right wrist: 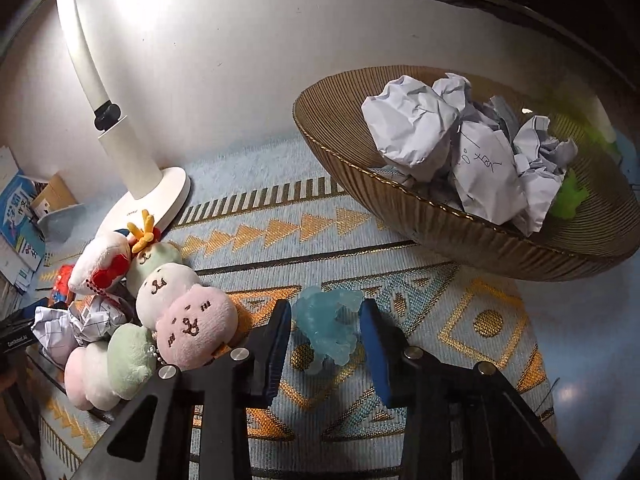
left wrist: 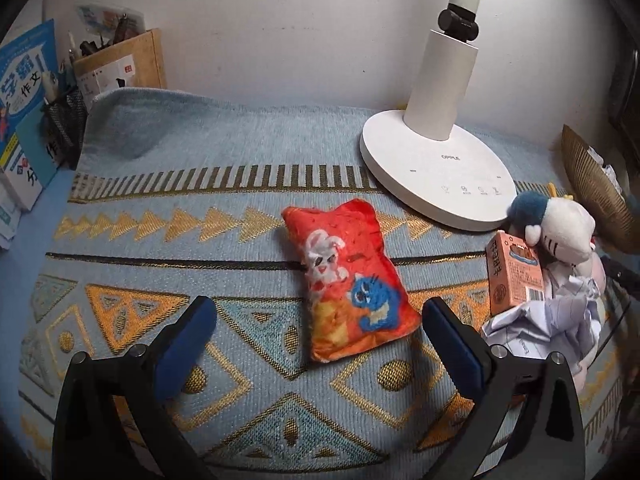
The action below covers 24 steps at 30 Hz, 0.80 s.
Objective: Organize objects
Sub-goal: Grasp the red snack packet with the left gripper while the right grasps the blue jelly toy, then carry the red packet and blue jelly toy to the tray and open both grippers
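Note:
A translucent blue jelly toy [right wrist: 325,332] sits low over the patterned cloth [right wrist: 400,248], and my right gripper [right wrist: 325,307] is shut on it, a blue pad against each side. Behind it to the right, a ribbed gold bowl [right wrist: 400,208] holds crumpled paper balls [right wrist: 460,148] and a green jelly toy [right wrist: 570,196]. A red plush pillow [left wrist: 348,276] with a rabbit and a blue cat lies on the cloth. My left gripper [left wrist: 319,306] stands wide open just in front of it, touching nothing.
A white desk lamp [left wrist: 436,168] stands at the back. An orange carton [left wrist: 514,276], a crumpled paper [left wrist: 548,320] and plush toys [right wrist: 176,308] are heaped beside it. At the far left stand a pen holder [left wrist: 66,124], a cardboard box [left wrist: 124,64] and books [left wrist: 24,120].

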### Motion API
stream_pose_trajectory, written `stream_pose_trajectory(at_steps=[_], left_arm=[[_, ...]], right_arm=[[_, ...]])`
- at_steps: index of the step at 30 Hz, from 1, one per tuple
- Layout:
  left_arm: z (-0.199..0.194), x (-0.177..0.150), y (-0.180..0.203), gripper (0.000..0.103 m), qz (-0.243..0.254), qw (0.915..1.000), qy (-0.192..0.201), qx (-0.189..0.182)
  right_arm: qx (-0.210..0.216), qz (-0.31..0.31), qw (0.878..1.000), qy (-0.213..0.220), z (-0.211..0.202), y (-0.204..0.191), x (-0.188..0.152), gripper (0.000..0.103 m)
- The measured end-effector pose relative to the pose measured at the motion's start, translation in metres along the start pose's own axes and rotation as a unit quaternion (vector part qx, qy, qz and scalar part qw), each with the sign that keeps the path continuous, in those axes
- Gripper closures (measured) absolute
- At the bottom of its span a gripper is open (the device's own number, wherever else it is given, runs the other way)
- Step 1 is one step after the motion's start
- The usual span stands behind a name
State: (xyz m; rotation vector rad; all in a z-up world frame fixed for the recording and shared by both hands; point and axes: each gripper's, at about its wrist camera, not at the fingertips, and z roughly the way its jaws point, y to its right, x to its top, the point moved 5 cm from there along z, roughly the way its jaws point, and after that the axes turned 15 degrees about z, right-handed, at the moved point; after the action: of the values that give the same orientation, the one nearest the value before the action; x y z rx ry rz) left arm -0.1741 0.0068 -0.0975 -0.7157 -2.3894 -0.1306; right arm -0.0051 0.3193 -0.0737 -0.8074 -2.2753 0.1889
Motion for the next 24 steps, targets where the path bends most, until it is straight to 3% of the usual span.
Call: stream_pose_trajectory(at_steps=[3, 6, 8, 9, 10, 17, 24], left_arm=[[0.008, 0.006, 0.004, 0.0, 0.011, 0.999, -0.021, 0.039], [0.012, 0.011, 0.006, 0.0, 0.001, 0.9991, -0.019, 0.038], [0.007, 0.012, 0.003, 0.022, -0.007, 0.999, -0.004, 0.043], [0.0, 0.012, 0.004, 0.064, -0.005, 0.9994, 0.016, 0.029], [-0.002, 0.013, 0.006, 0.071, -0.002, 0.9995, 0.024, 0.02], [0.0, 0.016, 0.013, 0.071, 0.022, 0.9984, 0.016, 0.049], [-0.009, 0.013, -0.004, 0.073, -0.023, 0.9983, 0.04, 0.037]], right_arm=[[0.014, 0.013, 1.0, -0.003, 0.001, 0.001, 0.0, 0.068], [0.014, 0.011, 1.0, -0.003, 0.0, 0.0, 0.0, 0.068], [0.006, 0.006, 1.0, 0.001, -0.002, 0.0, -0.001, 0.068], [-0.001, 0.003, 1.0, 0.005, -0.006, 0.004, -0.001, 0.068], [-0.007, -0.002, 1.0, 0.008, -0.006, 0.002, -0.001, 0.068], [-0.01, -0.031, 0.999, 0.015, -0.01, -0.008, -0.003, 0.07], [0.012, -0.009, 0.999, 0.033, -0.022, 0.005, -0.001, 0.072]])
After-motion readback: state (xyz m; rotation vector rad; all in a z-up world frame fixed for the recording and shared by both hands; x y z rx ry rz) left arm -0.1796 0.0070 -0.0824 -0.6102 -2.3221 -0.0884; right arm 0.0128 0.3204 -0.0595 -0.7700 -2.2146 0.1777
